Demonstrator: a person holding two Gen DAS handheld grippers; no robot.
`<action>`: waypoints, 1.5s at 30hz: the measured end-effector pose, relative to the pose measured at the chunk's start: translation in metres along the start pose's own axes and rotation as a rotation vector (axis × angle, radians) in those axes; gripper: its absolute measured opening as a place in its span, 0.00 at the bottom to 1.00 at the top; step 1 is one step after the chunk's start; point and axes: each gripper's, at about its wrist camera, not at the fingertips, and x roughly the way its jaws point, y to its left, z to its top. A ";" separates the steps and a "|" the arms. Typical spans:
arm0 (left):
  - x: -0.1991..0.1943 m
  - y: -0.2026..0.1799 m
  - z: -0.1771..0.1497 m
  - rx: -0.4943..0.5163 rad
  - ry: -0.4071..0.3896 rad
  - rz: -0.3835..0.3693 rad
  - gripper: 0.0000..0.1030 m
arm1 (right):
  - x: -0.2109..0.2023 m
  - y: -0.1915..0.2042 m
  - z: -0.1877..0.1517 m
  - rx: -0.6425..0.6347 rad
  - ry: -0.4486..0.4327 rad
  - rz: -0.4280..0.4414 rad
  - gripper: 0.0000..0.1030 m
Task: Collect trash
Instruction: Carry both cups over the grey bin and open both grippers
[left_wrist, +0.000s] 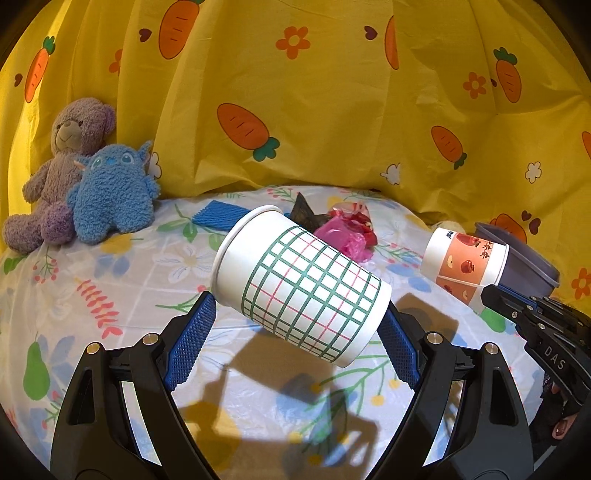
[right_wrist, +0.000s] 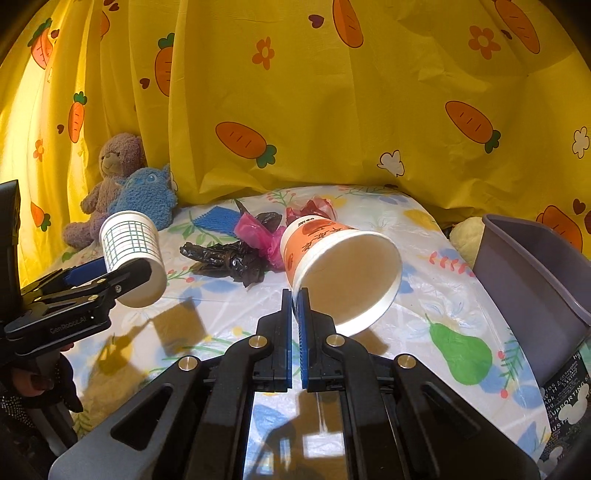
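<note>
A white paper cup with a green and red check (left_wrist: 295, 280) hangs tilted above the bed, and my left gripper (left_wrist: 297, 306) is shut wide on its sides. The right wrist view shows this checked cup (right_wrist: 129, 240) in the left gripper (right_wrist: 125, 273) at the left. My right gripper (right_wrist: 295, 295) is shut on the rim wall of an orange apple-print paper cup (right_wrist: 332, 258), which is lifted with its mouth facing the camera. In the left wrist view that orange cup (left_wrist: 461, 262) sits at the right, held by the right gripper (left_wrist: 487, 291).
On the flowered sheet lie a pink plastic bag (right_wrist: 258, 232), a crumpled black bag (right_wrist: 229, 258) and a blue foam net (right_wrist: 214, 218). A grey bin (right_wrist: 524, 277) stands at the right. A purple bear (left_wrist: 70, 147) and a blue plush (left_wrist: 110, 192) lean on the yellow carrot curtain.
</note>
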 end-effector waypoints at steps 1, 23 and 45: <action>-0.001 -0.005 0.000 0.009 -0.002 -0.006 0.81 | -0.004 -0.001 0.000 0.000 -0.005 0.000 0.04; 0.012 -0.103 0.023 0.129 -0.025 -0.162 0.81 | -0.054 -0.057 -0.002 0.048 -0.056 -0.083 0.04; 0.102 -0.311 0.075 0.245 0.057 -0.567 0.81 | -0.079 -0.217 0.005 0.242 -0.118 -0.425 0.04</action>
